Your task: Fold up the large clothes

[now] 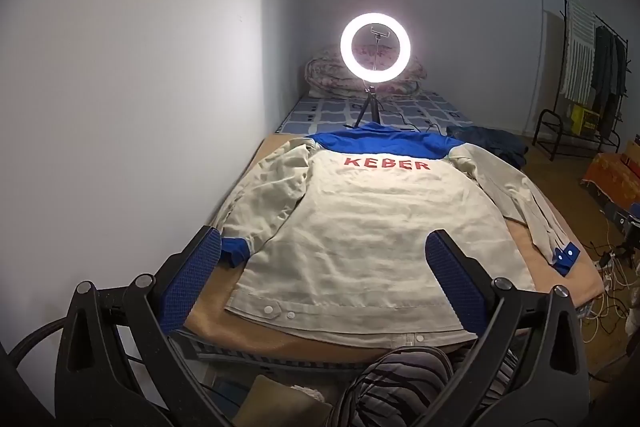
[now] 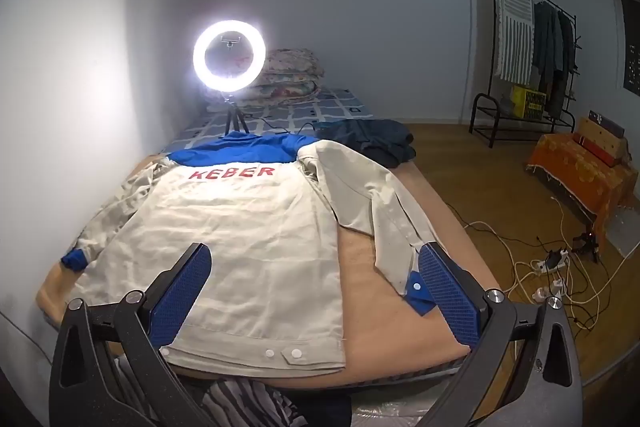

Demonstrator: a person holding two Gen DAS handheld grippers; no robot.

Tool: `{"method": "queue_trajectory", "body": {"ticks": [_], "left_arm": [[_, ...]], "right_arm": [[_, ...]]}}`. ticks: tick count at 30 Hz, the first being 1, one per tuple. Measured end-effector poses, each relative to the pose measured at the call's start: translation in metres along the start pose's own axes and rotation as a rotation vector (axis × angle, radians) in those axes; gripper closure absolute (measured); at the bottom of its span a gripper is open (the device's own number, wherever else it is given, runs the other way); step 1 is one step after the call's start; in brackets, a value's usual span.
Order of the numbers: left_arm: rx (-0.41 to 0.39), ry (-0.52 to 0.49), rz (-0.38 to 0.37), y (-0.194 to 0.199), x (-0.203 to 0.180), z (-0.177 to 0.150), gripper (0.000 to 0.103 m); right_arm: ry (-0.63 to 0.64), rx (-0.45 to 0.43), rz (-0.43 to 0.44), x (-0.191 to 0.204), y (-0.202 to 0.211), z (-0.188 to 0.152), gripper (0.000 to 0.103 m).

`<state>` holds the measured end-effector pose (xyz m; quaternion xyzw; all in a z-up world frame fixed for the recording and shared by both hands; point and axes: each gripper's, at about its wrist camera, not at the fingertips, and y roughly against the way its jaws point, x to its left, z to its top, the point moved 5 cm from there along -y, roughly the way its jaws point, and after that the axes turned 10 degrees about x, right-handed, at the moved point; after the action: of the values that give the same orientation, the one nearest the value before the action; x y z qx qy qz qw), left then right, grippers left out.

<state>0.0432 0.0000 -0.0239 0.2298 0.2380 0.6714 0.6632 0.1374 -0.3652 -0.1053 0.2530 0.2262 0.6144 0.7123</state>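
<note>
A cream jacket [image 1: 360, 227] with a blue yoke and red letters lies back up and spread flat on a tan blanket [image 1: 248, 331] over the bed. Both sleeves lie out to the sides, each ending in a blue cuff [image 1: 236, 251]. My left gripper [image 1: 324, 267] hovers open above the jacket's hem, nothing between its blue pads [image 1: 192, 279]. In the right wrist view the same jacket [image 2: 240, 247] fills the left half. My right gripper [image 2: 316, 275] hangs open over the hem's right corner, with the right sleeve's blue cuff [image 2: 418, 297] close to its right pad [image 2: 448, 291].
A lit ring light [image 1: 375, 41] on a small tripod stands on the bed beyond the collar, with folded quilts [image 1: 324, 75] behind. A dark garment [image 2: 376, 141] lies at the bed's right edge. A clothes rack [image 2: 528, 59], an orange-covered box [image 2: 580, 163] and cables [image 2: 540, 263] occupy the floor on the right. A wall [image 1: 120, 107] bounds the left.
</note>
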Motion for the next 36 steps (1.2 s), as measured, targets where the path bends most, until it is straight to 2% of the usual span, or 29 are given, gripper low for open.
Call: {"method": "queue_trajectory", "body": {"ticks": [6,12,16,36], "left_arm": [[0.001,0.000,-0.004,0.000,-0.001,0.000,0.000],[-0.010,0.005,0.000,0.002,0.020,0.021,0.000],[-0.034,0.009,0.018,0.013,0.014,0.018,0.000],[-0.047,0.013,0.029,0.016,0.017,0.022,0.000]], "right_arm": [[-0.006,-0.007,-0.001,-0.001,-0.001,0.002,0.000],[-0.004,-0.016,0.005,0.001,0.007,0.002,0.000],[-0.006,-0.016,0.006,0.001,0.007,0.002,0.000],[-0.006,-0.018,0.004,0.002,0.006,0.002,0.000]]}}
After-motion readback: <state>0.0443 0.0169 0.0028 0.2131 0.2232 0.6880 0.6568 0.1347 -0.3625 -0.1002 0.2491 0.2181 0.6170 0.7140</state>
